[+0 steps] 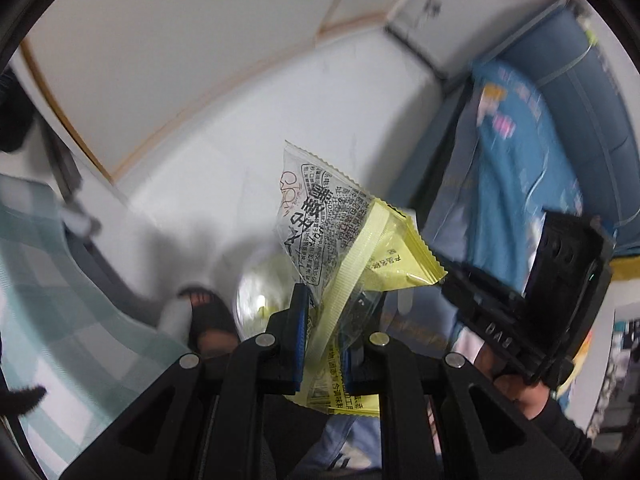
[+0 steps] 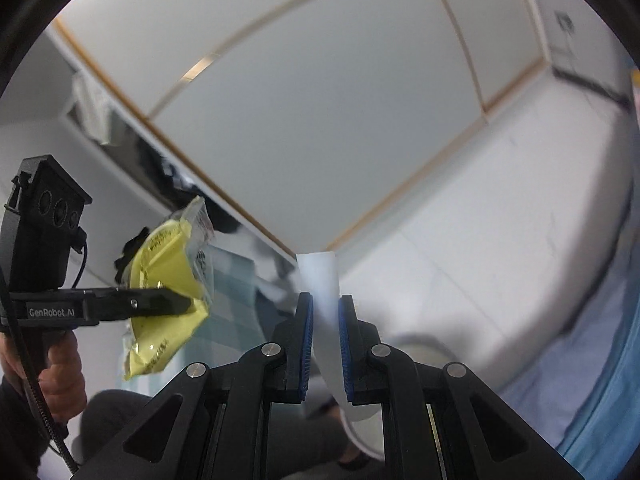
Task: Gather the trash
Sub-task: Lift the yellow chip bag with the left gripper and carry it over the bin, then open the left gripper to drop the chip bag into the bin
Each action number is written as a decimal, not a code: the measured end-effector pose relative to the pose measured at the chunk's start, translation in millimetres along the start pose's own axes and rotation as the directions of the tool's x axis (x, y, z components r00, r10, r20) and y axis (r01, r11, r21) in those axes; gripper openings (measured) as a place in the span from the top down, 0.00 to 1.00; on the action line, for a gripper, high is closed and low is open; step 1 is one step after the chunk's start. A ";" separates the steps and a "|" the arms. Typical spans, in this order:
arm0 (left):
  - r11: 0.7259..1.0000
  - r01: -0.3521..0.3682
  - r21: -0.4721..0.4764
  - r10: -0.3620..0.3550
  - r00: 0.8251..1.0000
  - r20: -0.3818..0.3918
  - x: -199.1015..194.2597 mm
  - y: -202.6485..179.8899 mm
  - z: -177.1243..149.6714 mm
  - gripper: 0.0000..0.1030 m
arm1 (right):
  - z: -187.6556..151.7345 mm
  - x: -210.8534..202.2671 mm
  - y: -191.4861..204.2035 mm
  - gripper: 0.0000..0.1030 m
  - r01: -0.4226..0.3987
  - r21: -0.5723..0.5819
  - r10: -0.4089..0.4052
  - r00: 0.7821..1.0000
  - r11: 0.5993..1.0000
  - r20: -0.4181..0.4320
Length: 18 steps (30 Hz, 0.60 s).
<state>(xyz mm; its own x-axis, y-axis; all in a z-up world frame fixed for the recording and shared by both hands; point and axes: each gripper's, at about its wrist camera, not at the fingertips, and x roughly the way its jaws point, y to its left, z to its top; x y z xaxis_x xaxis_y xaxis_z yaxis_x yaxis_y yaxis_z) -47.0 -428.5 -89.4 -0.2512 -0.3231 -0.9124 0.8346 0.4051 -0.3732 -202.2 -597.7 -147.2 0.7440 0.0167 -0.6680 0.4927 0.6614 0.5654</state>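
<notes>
My left gripper [image 1: 325, 332] is shut on a yellow and clear snack wrapper [image 1: 340, 236] with black print, held up in the air. The same wrapper [image 2: 168, 288] shows in the right wrist view at the left, pinched in the left gripper's black fingers [image 2: 160, 304]. My right gripper [image 2: 324, 324] is shut on a white plastic bag [image 2: 326, 300] that runs up between the blue pads and hangs below them. The right gripper's body [image 1: 536, 304] shows at the right of the left wrist view, held by a hand.
A white wall and panelled ceiling [image 2: 320, 120] fill the background. A blue bedsheet [image 1: 560, 140] lies to the right, a checked teal fabric [image 1: 48, 280] to the left. A foot in a black sandal [image 1: 208, 316] stands on the floor beside a roundish bin [image 1: 260, 300].
</notes>
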 end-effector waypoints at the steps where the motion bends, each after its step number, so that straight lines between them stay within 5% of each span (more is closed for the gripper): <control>1: 1.000 0.005 -0.003 -0.005 0.999 -0.042 12.6 1.6 -1.6 0.91 | -7.4 9.1 -9.9 0.89 0.009 0.026 -0.008 1.000 1.000 -0.025; 9: 0.996 -0.023 -0.084 -0.001 0.962 -0.272 81.0 30.6 -1.1 0.91 | -29.4 65.7 -42.5 0.89 0.048 0.168 -0.023 0.989 0.985 -0.144; 18: 0.990 -0.011 -0.138 -0.045 0.917 -0.396 130.7 40.6 -0.5 0.90 | -46.8 78.3 -71.3 0.87 0.128 0.282 -0.077 0.980 0.951 -0.185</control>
<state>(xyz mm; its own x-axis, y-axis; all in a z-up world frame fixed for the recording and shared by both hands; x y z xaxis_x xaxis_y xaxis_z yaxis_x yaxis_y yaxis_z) -46.1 -453.9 -223.9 -0.4622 0.0245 -0.8864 0.7615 0.5233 -0.3826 -200.2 -608.4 -262.5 0.6076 0.1047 -0.7873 0.6908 0.4195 0.5889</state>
